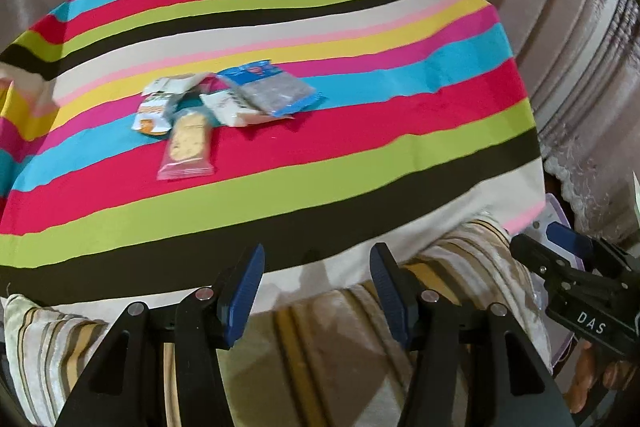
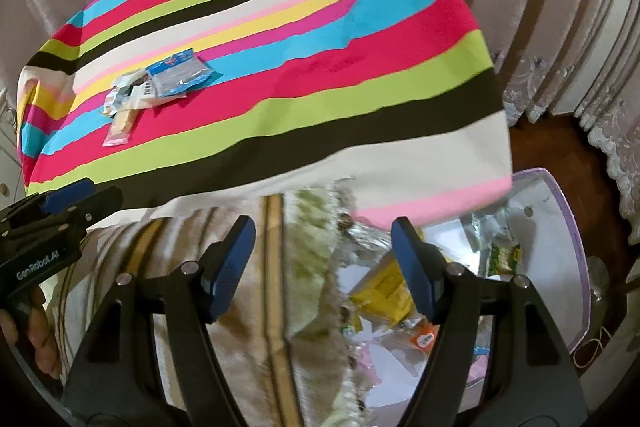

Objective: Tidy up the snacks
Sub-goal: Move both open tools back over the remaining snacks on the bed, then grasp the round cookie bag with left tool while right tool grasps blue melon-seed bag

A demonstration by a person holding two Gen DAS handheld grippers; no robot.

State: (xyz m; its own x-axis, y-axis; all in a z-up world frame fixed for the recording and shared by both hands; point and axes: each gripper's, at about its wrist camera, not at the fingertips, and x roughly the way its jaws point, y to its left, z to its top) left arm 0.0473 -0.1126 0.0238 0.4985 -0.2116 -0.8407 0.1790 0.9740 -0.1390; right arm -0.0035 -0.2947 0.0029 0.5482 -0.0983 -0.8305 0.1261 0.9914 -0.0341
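Both hand-held grippers hang empty with jaws apart: the left hand-held gripper [image 1: 316,291] over a striped cushion [image 1: 328,359], the right hand-held gripper [image 2: 323,267] over the cushion's fringed edge. Only the right wrist view looks down into a clear bin [image 2: 576,251] at near right, holding a yellow packet [image 2: 380,291], a green packet [image 2: 502,257] and an orange-labelled one [image 2: 426,339]; the left wrist view catches just its rim. The right tool's side reads "DAS" [image 1: 591,322]; the left tool's reads "GenRobot.AI" [image 2: 38,262]. Farther off, on the striped cloth [image 1: 360,131], the snack pile lies at far left: a pink-edged biscuit pack [image 1: 187,147] nearest, a white packet [image 1: 232,107], an orange-and-white packet [image 1: 152,115], and a blue packet [image 1: 272,89] on top. Their print is too small to read.
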